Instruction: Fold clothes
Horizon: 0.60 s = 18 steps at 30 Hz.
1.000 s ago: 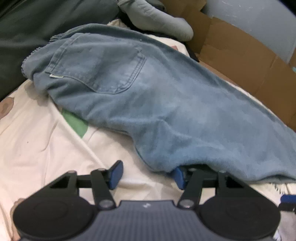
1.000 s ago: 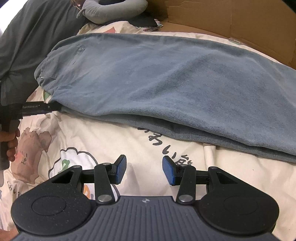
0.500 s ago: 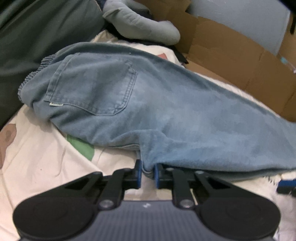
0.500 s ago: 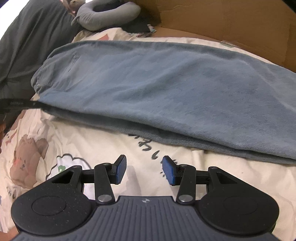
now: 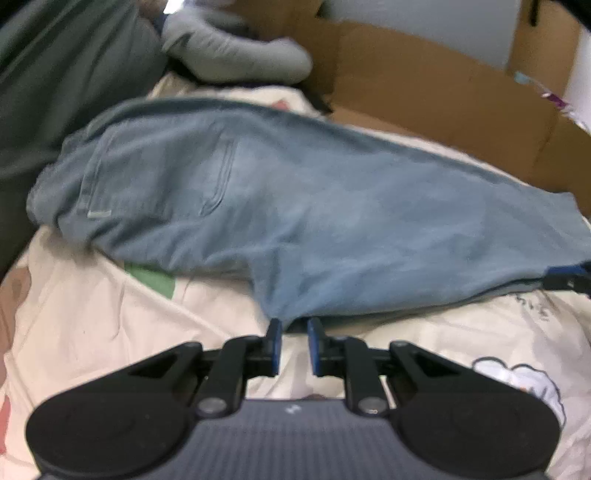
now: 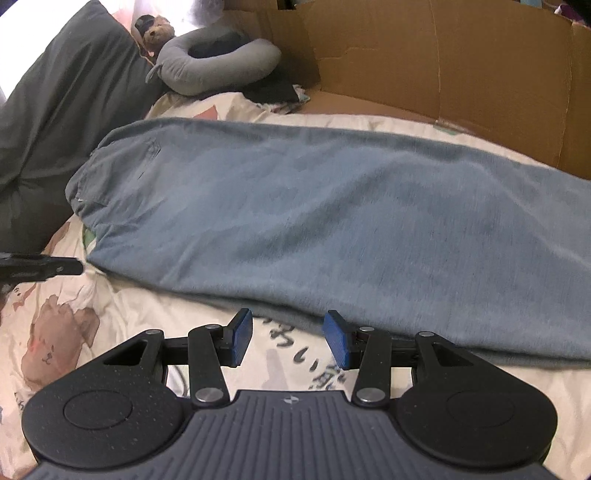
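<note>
Blue jeans lie folded lengthwise on a cartoon-print bed sheet, back pocket up, waistband to the left. My left gripper is shut on the crotch corner of the near edge, and the fabric rises a little into its tips. In the right wrist view the jeans stretch across the bed. My right gripper stands open just in front of the leg's near edge, nothing pinched. The left gripper's dark finger shows at the far left of that view.
A dark grey pillow lies at the left. A grey neck pillow and a teddy bear sit at the back. Cardboard sheets stand along the far side. Printed sheet lies in front of the jeans.
My left gripper closed on the jeans' near edge and has lifted it slightly, rolling a little. My right gripper drifted toward the leg's edge, still open.
</note>
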### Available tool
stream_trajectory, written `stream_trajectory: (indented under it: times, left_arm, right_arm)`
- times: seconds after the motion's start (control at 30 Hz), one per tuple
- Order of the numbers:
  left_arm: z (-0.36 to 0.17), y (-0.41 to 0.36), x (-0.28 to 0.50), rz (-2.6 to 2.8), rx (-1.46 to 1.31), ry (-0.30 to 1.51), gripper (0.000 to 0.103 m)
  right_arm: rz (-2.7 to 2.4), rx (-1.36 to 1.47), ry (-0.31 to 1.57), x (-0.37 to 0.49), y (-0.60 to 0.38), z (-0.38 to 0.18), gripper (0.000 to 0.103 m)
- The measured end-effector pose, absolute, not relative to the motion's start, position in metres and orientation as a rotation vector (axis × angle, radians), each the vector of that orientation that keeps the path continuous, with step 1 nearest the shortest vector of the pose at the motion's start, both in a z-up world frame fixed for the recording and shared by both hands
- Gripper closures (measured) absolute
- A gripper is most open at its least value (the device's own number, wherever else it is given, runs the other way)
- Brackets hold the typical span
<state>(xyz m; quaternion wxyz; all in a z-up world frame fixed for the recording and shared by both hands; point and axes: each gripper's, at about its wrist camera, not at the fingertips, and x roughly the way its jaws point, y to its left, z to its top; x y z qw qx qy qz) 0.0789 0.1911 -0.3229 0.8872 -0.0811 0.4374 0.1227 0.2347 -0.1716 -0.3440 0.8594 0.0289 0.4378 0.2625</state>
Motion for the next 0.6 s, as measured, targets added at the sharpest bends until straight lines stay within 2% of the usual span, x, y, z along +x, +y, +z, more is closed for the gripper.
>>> stream_trajectory:
  times: [0.2,0.37,0.43,0.6]
  left_arm:
    - [-0.318,0.179,0.100,0.188,-0.166,0.860,0.085]
    - [-0.324,0.171,0.120,0.164,-0.178,0.839,0.081]
    - [-0.330,0.169,0.128,0.155,-0.184,0.841,0.080]
    - [-0.350,0.168,0.142,0.136,-0.174,0.886,0.079]
  right_arm:
    - [0.555,0.010,0.899,0.245,-0.161,-0.344,0.053]
    - [0.551,-0.023,0.888,0.255,-0.150,-0.342,0.058]
    - [0.556,-0.055,0.889,0.260,-0.144,-0.346,0.064]
    - [0.571,-0.163,0.908,0.266,-0.129,-0.361,0.064]
